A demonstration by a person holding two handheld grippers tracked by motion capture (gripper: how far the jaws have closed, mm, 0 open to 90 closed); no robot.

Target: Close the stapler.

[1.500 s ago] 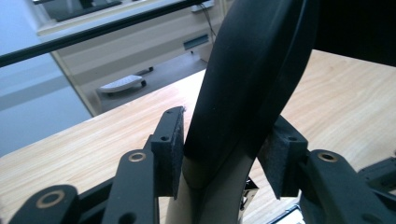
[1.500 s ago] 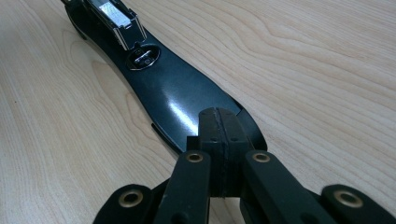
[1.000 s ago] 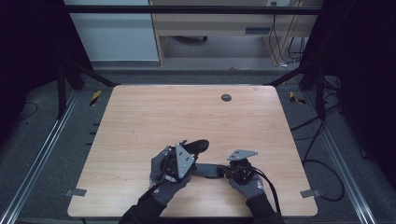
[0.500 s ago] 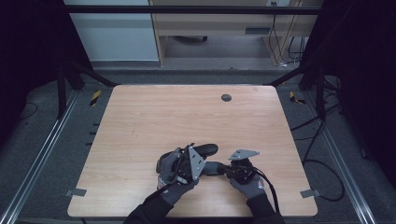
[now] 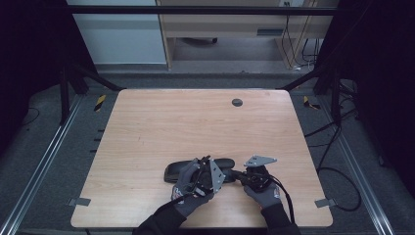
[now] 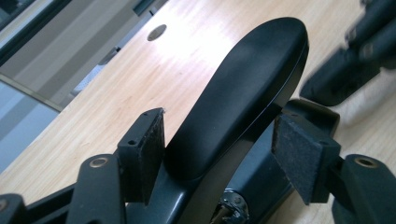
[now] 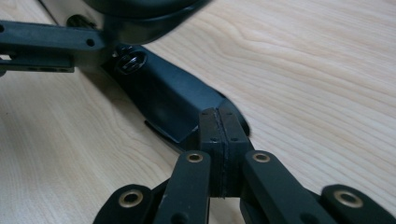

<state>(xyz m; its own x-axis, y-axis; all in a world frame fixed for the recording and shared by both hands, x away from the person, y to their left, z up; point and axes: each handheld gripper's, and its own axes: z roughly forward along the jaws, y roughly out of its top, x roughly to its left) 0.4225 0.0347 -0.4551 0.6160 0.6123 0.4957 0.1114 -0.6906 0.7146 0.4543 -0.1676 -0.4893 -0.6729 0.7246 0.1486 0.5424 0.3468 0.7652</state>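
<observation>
1. High view: a black chair armrest (image 5: 178, 171) lies on the wooden table (image 5: 195, 122) near the person's edge. Its long axis runs left to right across the picture, well short of the round cable hole (image 5: 237, 102) at the far side.
2. Left gripper (image 5: 204, 166): it is set over the middle of the armrest, nearer its padded part than the other tool.
3. Left gripper view: the left gripper's (image 6: 219, 135) jaws stand wide and have just been opening. The armrest's curved pad (image 6: 252, 79) runs lengthwise between them and away from the camera.
   - The one pad sits just beside the curved pad's flank, and contact cannot be told.
   - The other pad stands clear of it.
   - Judged: no grip at present.
4. Right gripper (image 5: 243, 176): it is at the armrest's right end, pointing along the long axis towards the left hand.
5. Right gripper view: the right gripper's (image 7: 219, 116) jaws are closed, pad against pad. Their tips meet the flat end of the armrest's black support bracket (image 7: 168, 98), which carries a bolt head (image 7: 132, 60). Whether a thin lip of the bracket is pinched between the pads cannot be told.
6. Governing relation, judged: the armrest is in line with the right tool and crosswise to the left tool's opening. Any fresh grasp by the left must therefore close across the pad's width, with the right steadying the end.
</observation>
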